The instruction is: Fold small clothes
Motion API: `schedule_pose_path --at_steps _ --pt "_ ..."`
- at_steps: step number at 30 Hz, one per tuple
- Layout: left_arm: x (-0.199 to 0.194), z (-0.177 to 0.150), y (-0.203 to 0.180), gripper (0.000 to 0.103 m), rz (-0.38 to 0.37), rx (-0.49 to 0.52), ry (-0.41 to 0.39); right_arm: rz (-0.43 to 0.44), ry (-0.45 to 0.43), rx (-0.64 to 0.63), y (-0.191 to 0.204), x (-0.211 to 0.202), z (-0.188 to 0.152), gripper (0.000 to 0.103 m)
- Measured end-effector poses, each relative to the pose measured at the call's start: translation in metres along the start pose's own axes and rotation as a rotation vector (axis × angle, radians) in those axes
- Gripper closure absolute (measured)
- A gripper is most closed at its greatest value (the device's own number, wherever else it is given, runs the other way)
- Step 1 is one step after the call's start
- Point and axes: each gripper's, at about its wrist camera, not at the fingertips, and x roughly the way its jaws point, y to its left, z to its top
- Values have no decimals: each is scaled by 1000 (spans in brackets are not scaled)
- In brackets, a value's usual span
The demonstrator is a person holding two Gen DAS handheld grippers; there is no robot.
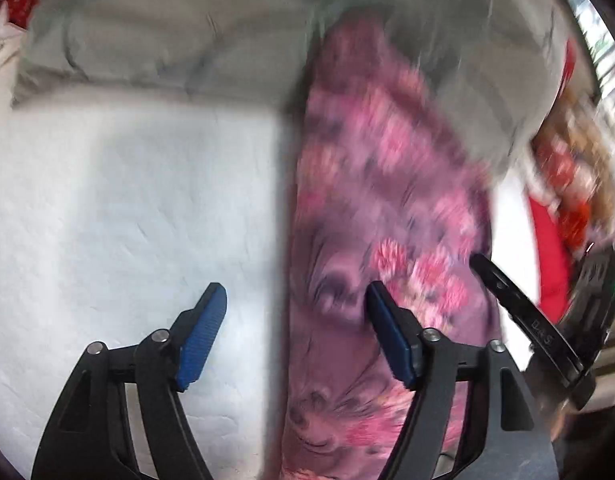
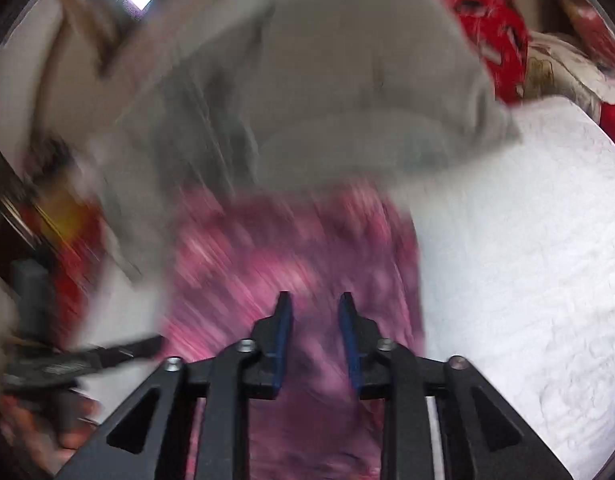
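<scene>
White bedding [image 1: 107, 200] fills the left and centre of the left wrist frame, with a grey garment [image 1: 167, 32] bunched across the top. Down the middle right runs the pink floral cloth [image 1: 387, 184], blurred. The left gripper [image 1: 295, 300] stands wide open at the bottom, its right finger over the cloth, its left over bedding. The right gripper [image 2: 315, 304], partly open and empty, sits over the same cloth [image 2: 275, 256].
</scene>
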Motion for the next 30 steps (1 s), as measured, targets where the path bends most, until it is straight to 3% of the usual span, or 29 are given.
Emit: schedule_pose_path --at_steps 3,6,7,9,11,15,17,19,20,21,24,26,30 --pt "-23 -7 -15 30 57 69 -26 -90 -6 -85 21 -14 -3 73" --pt "-49 -24 -19 30 40 61 -71 -37 -54 -118 34 -45 -11 73" --pt "-51 -34 -19 30 50 61 -80 -28 -71 -130 35 -56 -19 65" --pt "-31 -47 -24 29 95 71 -30 -38 -46 -134 27 -56 -39 54" --pt "-14 -59 -20 26 109 86 34 -118 74 -147 11 -37 -57 54" --pt "-43 -70 -25 27 80 86 10 -94 10 -53 -1 -69 -65 52" --pt "-40 -76 -23 27 78 64 16 -61 -28 -56 -5 -87 -75 52" --pt "-23 -83 -19 27 95 58 71 -126 39 -72 -10 -77 -89 52" --pt "-22 -85 -20 27 100 65 67 -154 84 -77 -13 -68 -92 51" --pt "-25 -86 -23 27 106 81 52 -151 72 -80 -16 -65 -98 51" --pt "-40 -83 -28 27 60 96 64 -170 60 -98 -9 -73 -92 51" --pt "-51 -71 -24 27 26 71 32 -157 12 -92 -7 -80 -80 49" --pt "-51 -38 -13 27 -4 13 1 -83 -28 47 -26 -76 -42 46"
